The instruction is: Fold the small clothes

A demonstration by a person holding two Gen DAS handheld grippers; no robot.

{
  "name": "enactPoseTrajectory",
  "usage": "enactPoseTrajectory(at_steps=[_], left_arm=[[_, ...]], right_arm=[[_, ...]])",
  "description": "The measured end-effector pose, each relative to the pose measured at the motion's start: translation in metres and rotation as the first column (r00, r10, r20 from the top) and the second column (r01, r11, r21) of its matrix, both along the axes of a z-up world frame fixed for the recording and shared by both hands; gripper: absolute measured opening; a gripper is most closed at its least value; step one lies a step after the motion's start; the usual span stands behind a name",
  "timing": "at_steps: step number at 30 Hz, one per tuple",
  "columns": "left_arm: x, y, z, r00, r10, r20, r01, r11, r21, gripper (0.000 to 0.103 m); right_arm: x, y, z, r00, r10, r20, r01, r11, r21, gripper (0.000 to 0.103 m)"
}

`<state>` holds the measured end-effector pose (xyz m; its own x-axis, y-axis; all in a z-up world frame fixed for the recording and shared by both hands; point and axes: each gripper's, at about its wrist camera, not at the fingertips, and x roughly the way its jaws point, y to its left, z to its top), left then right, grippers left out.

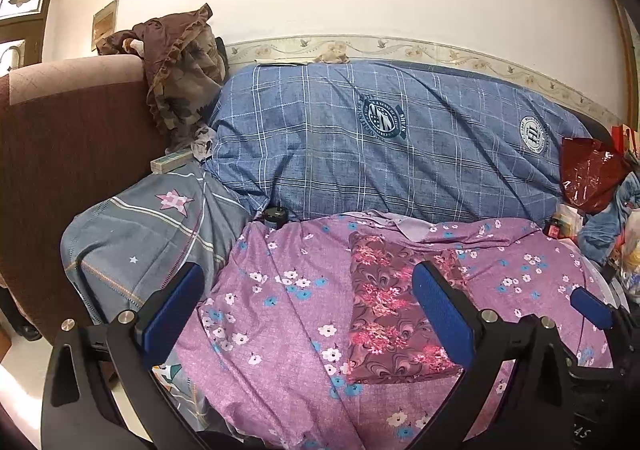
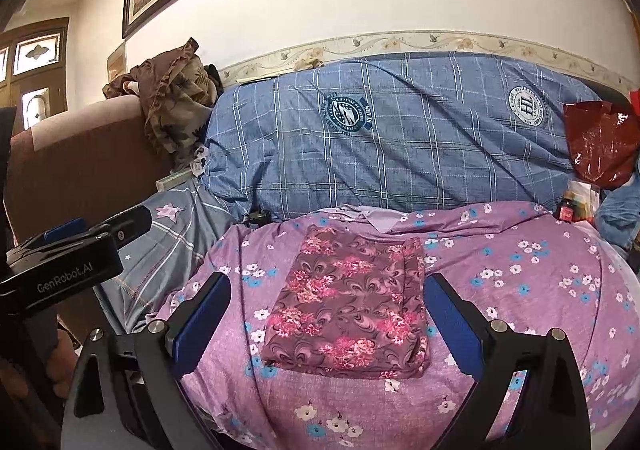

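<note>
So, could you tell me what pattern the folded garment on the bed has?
Maroon swirls with pink flower clusters; the folded garment shows best in the right wrist view.

I'm seeing the folded garment (image 2: 347, 304) lying as soft matt printed cloth on a matt floral sheet (image 2: 520, 290). The right gripper (image 2: 326, 324) is showing matt black plastic, blue textured pads, shiny metal bolts. The far red bag (image 2: 600, 142) is looking like glossy plastic, perhaps.

Both the left tool (image 1: 310, 310) and right tool (image 2: 326, 320) hover side by side, fingers spread wide, gripping nothing.
</note>
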<state>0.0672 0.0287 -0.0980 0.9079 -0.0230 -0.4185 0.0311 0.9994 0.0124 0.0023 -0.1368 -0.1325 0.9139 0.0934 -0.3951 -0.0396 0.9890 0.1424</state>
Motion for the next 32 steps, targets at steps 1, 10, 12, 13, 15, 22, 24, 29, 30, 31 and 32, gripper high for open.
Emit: enactPoseTrajectory(at_steps=[1, 10, 12, 13, 15, 22, 24, 29, 30, 31, 32], left_arm=[[0.0, 0.0, -0.001, 1.0, -0.003, 0.0, 0.003, 1.0, -0.002, 0.103], [0.002, -0.001, -0.003, 1.0, -0.022, 0.003, 0.022, 1.0, -0.009, 0.103], [0.003, -0.001, -0.004, 1.0, -0.023, -0.001, 0.023, 1.0, -0.008, 0.103], [0.004, -0.001, -0.005, 1.0, -0.022, -0.002, 0.022, 1.0, -0.008, 0.103], [0.006, -0.001, -0.006, 1.0, -0.025, -0.007, 0.025, 1.0, -0.012, 0.103], [0.011, 0.0, -0.011, 0.999, -0.029, -0.025, 0.028, 0.999, -0.018, 0.103], [0.011, 0.0, -0.012, 0.999, -0.026, -0.026, 0.026, 1.0, -0.016, 0.103], [0.013, 0.002, -0.013, 0.999, -0.042, -0.023, 0.041, 0.998, -0.038, 0.103], [0.014, 0.001, -0.013, 0.999, -0.047, -0.021, 0.046, 0.998, -0.039, 0.103], [0.014, 0.002, -0.014, 0.999, -0.049, -0.018, 0.048, 0.998, -0.036, 0.103], [0.016, 0.001, -0.015, 0.999, -0.044, -0.016, 0.044, 0.999, -0.029, 0.103]], right_arm=[[0.001, 0.0, -0.001, 1.0, 0.001, -0.002, -0.001, 1.0, 0.001, 0.098], [0.006, 0.004, -0.006, 1.0, 0.013, -0.01, -0.013, 1.0, -0.004, 0.098], [0.007, 0.004, -0.007, 1.0, 0.014, -0.009, -0.014, 1.0, -0.003, 0.098], [0.007, 0.004, -0.007, 1.0, 0.014, -0.009, -0.014, 1.0, -0.002, 0.098], [0.007, 0.004, -0.007, 1.0, 0.014, -0.008, -0.014, 1.0, 0.0, 0.098], [0.01, 0.003, -0.009, 1.0, 0.0, -0.008, 0.0, 1.0, 0.001, 0.098], [0.011, 0.002, -0.009, 1.0, -0.005, -0.008, 0.005, 1.0, 0.005, 0.098], [0.015, 0.002, -0.014, 1.0, -0.005, -0.023, 0.005, 1.0, 0.006, 0.098], [0.017, 0.002, -0.015, 1.0, -0.004, -0.026, 0.004, 1.0, 0.005, 0.098], [0.018, 0.002, -0.016, 1.0, -0.004, -0.03, 0.004, 1.0, 0.004, 0.098], [0.02, 0.001, -0.018, 0.999, -0.005, -0.034, 0.005, 1.0, 0.003, 0.098]])
